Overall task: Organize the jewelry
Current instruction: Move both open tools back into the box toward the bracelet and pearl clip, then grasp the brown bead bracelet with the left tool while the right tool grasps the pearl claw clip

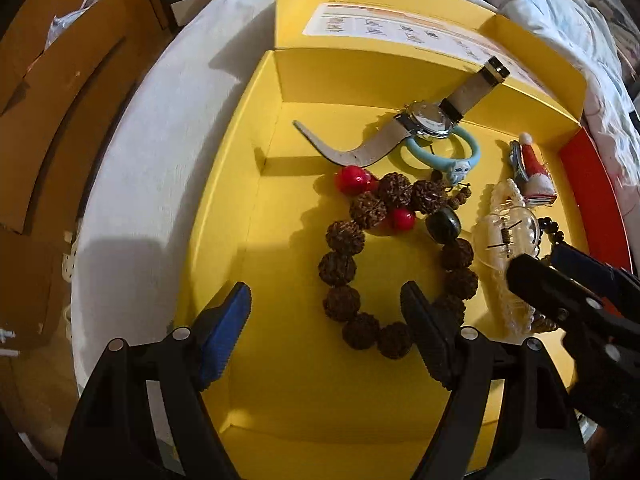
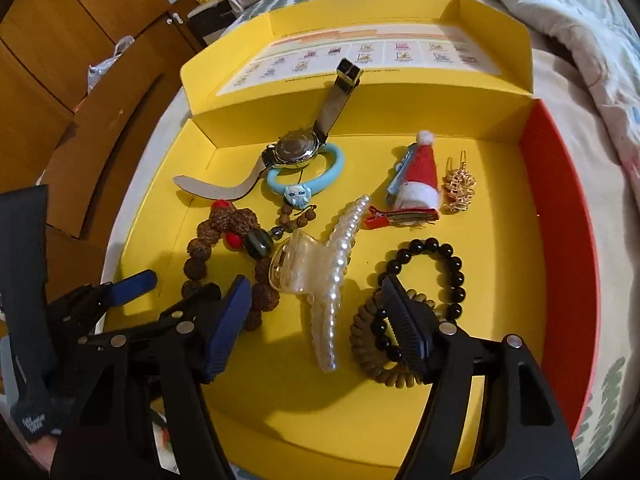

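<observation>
A: Two hand-held grippers hang over a yellow box (image 2: pixel 224 396) of jewelry set on a bed. Left gripper (image 1: pixel 326 312): jaws apart, nothing between the pads, only the box floor and part of the brown bead bracelet (image 1: pixel 394 258), whose loop runs behind its right finger.

B: And the right gripper (image 2: pixel 320 312)?

A: Jaws apart as well, gripping nothing. The pearl claw clip (image 2: pixel 320 280) lies on the floor between its fingers, untouched as far as the view shows. Its right finger stands over the black bead bracelet (image 2: pixel 440 276) and a coiled brown band (image 2: pixel 380 364) below it.

B: What lies farther out?

A: Ahead of both grippers, against the box's far wall, a watch (image 2: pixel 294 148) lies face down, one strap propped up the wall. A blue ring band (image 2: pixel 308 180) with a small figure lies just under it. Ahead and right of the right gripper sit a Santa-hat clip (image 2: pixel 420 184) and a gold hairpin (image 2: pixel 460 188), side by side.

B: The two grippers themselves?

A: Close neighbours; the left one shows just left of the right gripper's left finger.
</observation>
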